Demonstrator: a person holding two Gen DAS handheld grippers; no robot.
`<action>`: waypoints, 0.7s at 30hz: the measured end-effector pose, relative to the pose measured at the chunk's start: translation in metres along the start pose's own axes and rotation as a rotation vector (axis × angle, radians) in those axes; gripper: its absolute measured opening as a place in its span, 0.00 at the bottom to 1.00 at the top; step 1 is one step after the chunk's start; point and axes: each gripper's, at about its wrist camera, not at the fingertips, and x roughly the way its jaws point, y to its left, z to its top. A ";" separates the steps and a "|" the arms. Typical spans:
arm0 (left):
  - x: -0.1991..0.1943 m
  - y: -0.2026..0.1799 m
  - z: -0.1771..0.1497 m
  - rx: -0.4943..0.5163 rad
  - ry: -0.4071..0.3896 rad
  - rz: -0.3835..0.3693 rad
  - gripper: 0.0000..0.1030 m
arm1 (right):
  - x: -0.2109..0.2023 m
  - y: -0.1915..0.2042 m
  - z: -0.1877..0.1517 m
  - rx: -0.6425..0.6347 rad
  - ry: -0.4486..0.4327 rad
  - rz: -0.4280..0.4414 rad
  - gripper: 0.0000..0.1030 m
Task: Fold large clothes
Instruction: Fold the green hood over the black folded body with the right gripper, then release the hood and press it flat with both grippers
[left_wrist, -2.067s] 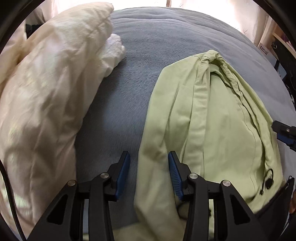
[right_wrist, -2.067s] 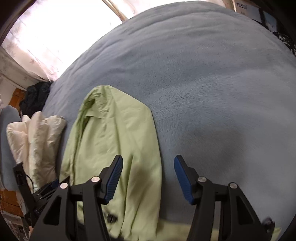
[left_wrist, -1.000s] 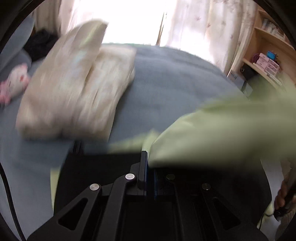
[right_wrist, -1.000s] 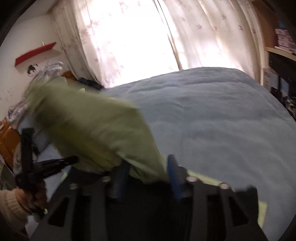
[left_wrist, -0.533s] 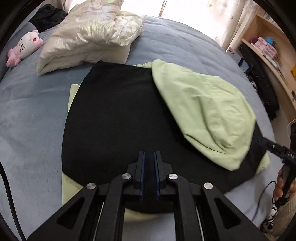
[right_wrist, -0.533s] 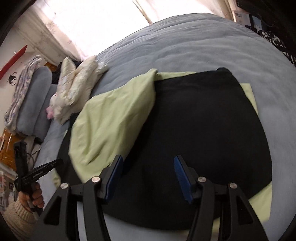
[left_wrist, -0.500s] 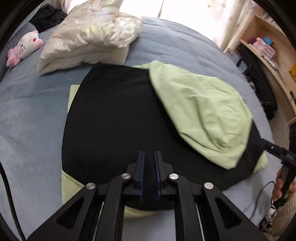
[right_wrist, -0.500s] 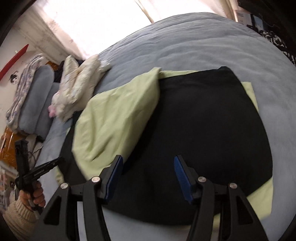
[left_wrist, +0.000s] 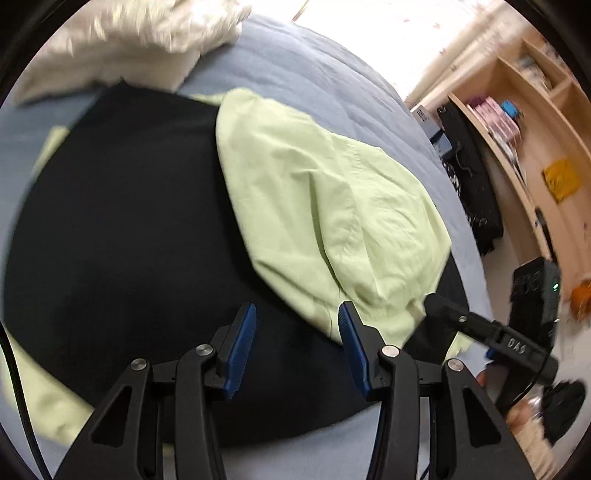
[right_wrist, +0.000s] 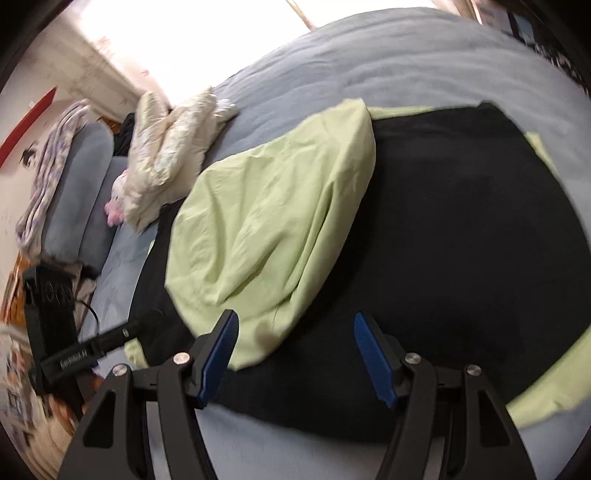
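Both claws opening, nothing between.

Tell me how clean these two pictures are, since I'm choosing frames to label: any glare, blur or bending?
Left wrist view: window blown out white, cream bedding smeared by motion, shelf bowed by the fisheye, green cloth fairly sharp. Right wrist view: window glare again, lower left corner streaked with blur, blue blanket curved by the lens.
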 end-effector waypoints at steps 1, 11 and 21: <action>0.010 0.005 0.003 -0.032 -0.002 -0.021 0.43 | 0.008 -0.003 0.004 0.018 0.005 0.012 0.63; -0.017 -0.012 0.016 -0.076 -0.162 0.031 0.03 | 0.016 -0.005 0.003 0.225 -0.004 0.229 0.08; 0.005 -0.022 -0.012 0.095 -0.073 0.246 0.17 | 0.016 -0.006 -0.025 0.168 0.058 -0.007 0.23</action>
